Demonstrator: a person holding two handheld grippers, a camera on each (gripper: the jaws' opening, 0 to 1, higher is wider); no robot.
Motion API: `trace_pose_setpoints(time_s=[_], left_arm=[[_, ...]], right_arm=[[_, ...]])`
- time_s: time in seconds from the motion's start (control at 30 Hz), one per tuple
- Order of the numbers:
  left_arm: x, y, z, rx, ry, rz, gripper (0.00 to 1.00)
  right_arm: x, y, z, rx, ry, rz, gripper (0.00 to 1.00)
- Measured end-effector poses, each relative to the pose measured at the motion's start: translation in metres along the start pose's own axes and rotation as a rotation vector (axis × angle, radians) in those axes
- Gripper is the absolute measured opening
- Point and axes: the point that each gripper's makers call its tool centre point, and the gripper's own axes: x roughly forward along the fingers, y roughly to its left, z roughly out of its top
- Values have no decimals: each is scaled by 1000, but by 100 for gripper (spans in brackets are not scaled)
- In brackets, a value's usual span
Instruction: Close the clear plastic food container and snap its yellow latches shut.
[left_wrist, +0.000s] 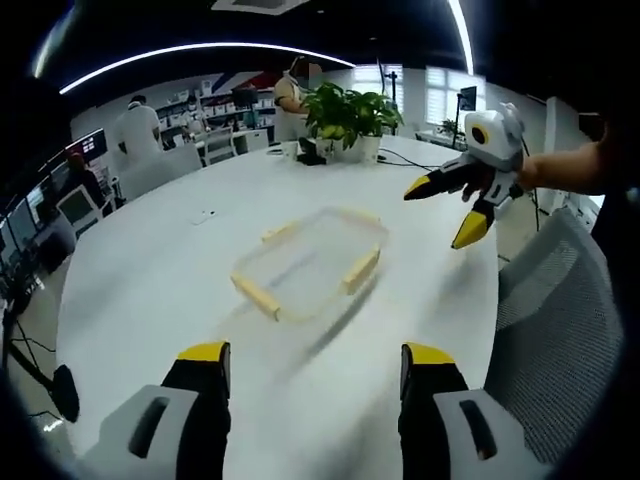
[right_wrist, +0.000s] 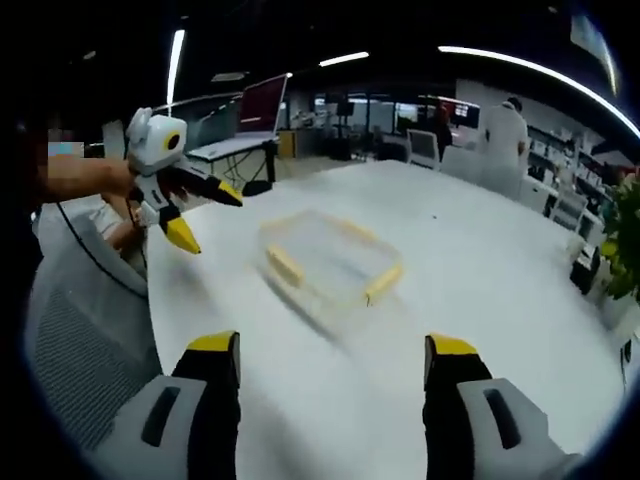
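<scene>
Approach step; both my tools wide, empty: left, right; box on desk; next, press lid, snap latches.

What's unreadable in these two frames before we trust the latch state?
- Clear plastic food container with yellow latches: motion-blurred in both the left gripper view and the right gripper view, so whether the lid is seated or the latches are snapped cannot be told.
- Small dark object on the white round table: too small to identify.
- Green potted plant: cut off by the right gripper view's edge.
- Both hand-held grippers stand open, holding nothing.
</scene>
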Motion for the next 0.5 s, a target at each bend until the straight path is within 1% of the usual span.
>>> trace_pose_setpoints(time_s=[0.07,0.1,0.2,0.27,0.33,0.5], left_arm=[[-7,-3,0,-24,-27,13,70],[-11,-5,-2,-32,-34,17,71],[-21,-6,-1,-50,-62,42,74],[-31,-8,1,-96,-105,65,77],[-39,-11,-1,-121,-122,76,81],[-50,-21,-9,-133,-128,91,90]], right_arm=[[-5,1,0,9,-16,-10,76],[-9,2,1,18,-35,-18,76],[-16,4,-2,41,-49,-25,81],[-23,9,-4,37,-57,-36,83],[-28,11,-6,45,-74,-46,87],[-38,14,-6,68,-115,-89,93]])
